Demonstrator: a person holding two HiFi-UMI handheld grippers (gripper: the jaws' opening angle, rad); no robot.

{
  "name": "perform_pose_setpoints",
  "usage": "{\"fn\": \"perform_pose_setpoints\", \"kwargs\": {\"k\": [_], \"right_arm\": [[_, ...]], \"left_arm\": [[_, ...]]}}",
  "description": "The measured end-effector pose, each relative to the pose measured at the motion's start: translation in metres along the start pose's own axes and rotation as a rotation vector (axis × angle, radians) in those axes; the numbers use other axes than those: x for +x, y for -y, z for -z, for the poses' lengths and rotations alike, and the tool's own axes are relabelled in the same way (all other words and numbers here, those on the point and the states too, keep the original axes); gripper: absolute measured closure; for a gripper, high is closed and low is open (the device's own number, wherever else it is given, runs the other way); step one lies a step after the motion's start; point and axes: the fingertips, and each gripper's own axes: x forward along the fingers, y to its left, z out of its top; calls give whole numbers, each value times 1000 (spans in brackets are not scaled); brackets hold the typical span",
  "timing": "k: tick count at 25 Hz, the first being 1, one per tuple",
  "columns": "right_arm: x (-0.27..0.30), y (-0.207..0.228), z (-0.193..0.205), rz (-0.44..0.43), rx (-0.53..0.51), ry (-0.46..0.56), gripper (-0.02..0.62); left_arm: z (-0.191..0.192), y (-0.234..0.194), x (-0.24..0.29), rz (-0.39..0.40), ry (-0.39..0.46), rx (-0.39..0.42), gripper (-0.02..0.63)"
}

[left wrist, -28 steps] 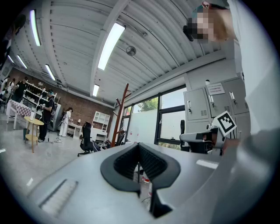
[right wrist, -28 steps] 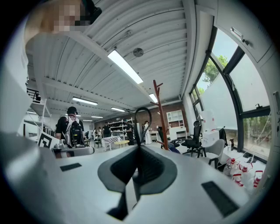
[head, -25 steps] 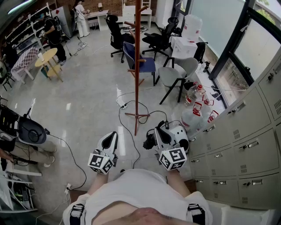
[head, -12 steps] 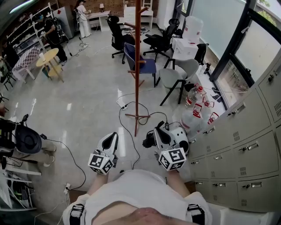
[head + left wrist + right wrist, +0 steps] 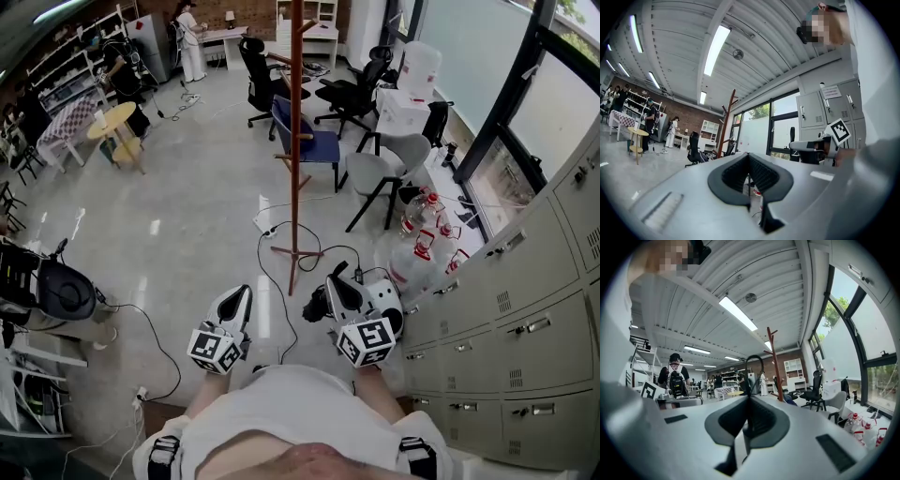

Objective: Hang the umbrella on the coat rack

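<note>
You hold both grippers level, side by side before your waist, the left gripper (image 5: 241, 292) pinched together and empty, the right gripper (image 5: 330, 287) clamped on a thin black loop (image 5: 755, 357).

Shared open-plan office/lab space. Evidence: grey lockers (image 5: 525, 319) along rt wall, swivel chairs (image 5: 261, 80), desk (image 5: 220, 36) at far end, metal shelving (image 5: 70, 80) w/ gear on lt, small round table (image 5: 112, 122). Big windows (image 5: 553, 94), brick back wall (image 5: 686, 117), ribbed ceiling w/ strip lights (image 5: 716, 49). Polished floor (image 5: 187, 216) w/ loose cables (image 5: 272, 267). Water jugs (image 5: 424, 225) by the lockers. Wooden coat rack (image 5: 295, 141) mid-room. People (image 5: 192, 42) standing in bkgd.
</note>
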Motion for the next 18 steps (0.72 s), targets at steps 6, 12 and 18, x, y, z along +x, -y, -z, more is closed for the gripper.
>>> {"fn": "perform_pose_setpoints", "kwargs": {"k": [6, 12, 18], "right_arm": [[-8, 9, -5, -45, -9, 11, 584], [-14, 21, -5, -63, -12, 13, 584], [-8, 34, -5, -63, -10, 12, 584]], "left_arm": [[3, 21, 1, -21, -3, 7, 597], [13, 33, 3, -47, -17, -6, 596], [15, 30, 22, -39, -21, -7, 597]]}}
